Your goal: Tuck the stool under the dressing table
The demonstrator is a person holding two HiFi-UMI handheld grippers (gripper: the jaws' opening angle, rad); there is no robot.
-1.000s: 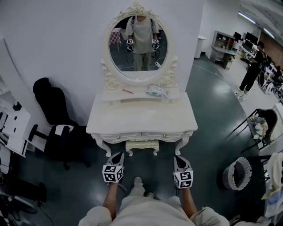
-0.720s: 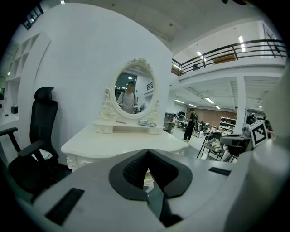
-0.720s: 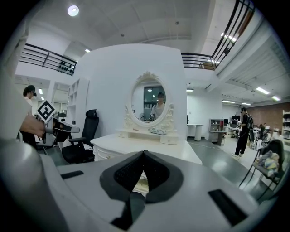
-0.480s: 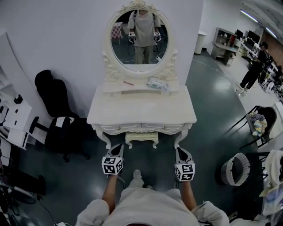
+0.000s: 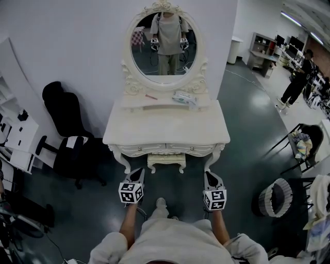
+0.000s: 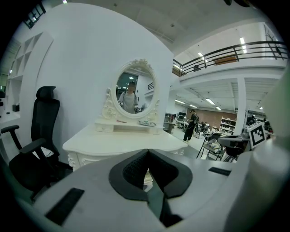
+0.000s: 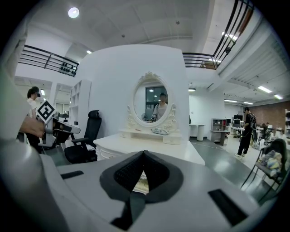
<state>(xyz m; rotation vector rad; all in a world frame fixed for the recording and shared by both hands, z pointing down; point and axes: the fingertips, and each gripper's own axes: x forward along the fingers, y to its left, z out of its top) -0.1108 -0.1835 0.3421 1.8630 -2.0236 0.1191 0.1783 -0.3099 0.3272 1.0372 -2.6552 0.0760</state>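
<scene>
Dressing table (image 5: 166, 131), stool (image 5: 166, 159), left gripper (image 5: 137, 174) and right gripper (image 5: 210, 176) now sit slightly higher in head view

White wall (image 5: 72, 46) at the back, plain. Floor (image 5: 252, 129) dark, glossy, with light reflections. Black office chair (image 5: 64, 124) on the left, near the wall. White shelf unit (image 5: 13, 142) at the far left edge. On the right, a round basket (image 5: 274, 200) on the floor, with a black-framed rack (image 5: 304, 147) holding cloth things near it. Far right at the back: white cabinet (image 5: 259, 51), desks with monitors (image 5: 289, 49). Strip lights (image 5: 290, 20) on the ceiling. Balcony railing (image 6: 226, 47) up high in the left gripper view. Round ceiling lamp (image 7: 74, 12), lit, in the right gripper view.
</scene>
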